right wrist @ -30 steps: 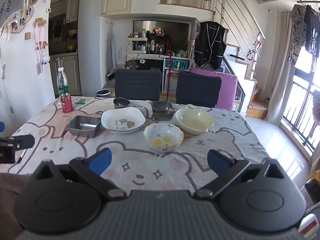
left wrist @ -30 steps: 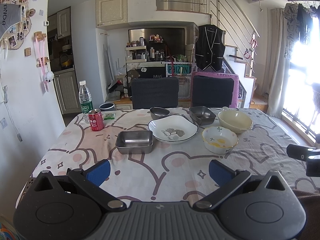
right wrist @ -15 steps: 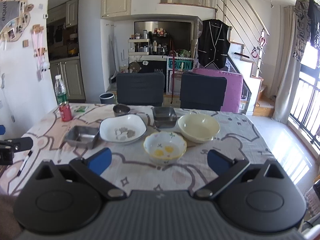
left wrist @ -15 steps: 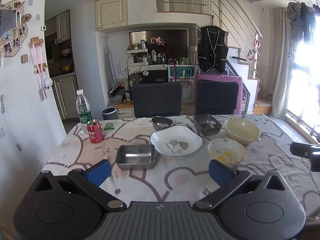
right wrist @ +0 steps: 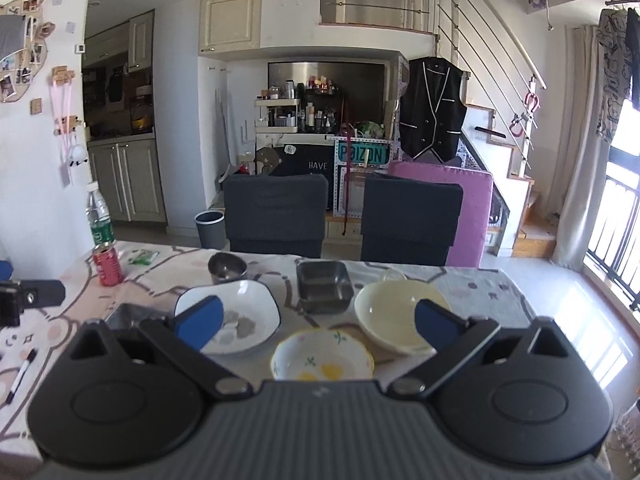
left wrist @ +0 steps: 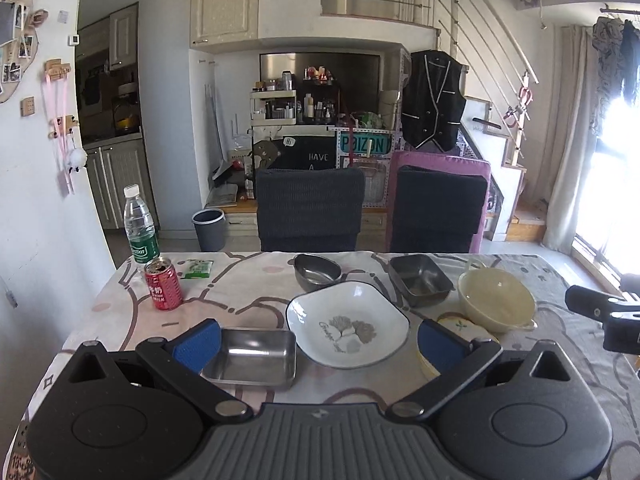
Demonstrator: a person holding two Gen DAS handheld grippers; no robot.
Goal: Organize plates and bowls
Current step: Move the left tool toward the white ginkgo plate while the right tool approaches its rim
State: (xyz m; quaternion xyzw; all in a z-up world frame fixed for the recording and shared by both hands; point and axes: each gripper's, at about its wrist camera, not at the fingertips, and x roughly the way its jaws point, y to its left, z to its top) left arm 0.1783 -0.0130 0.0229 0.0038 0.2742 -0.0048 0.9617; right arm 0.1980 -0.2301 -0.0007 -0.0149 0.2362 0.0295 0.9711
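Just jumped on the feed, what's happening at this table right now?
Nothing is picked up yet. Both grippers are open over the near edge of the table. The left gripper faces the white square plate and the steel rectangular tray. The right gripper faces the small floral bowl, with the cream bowl behind it. Two more steel dishes sit farther back, untouched.
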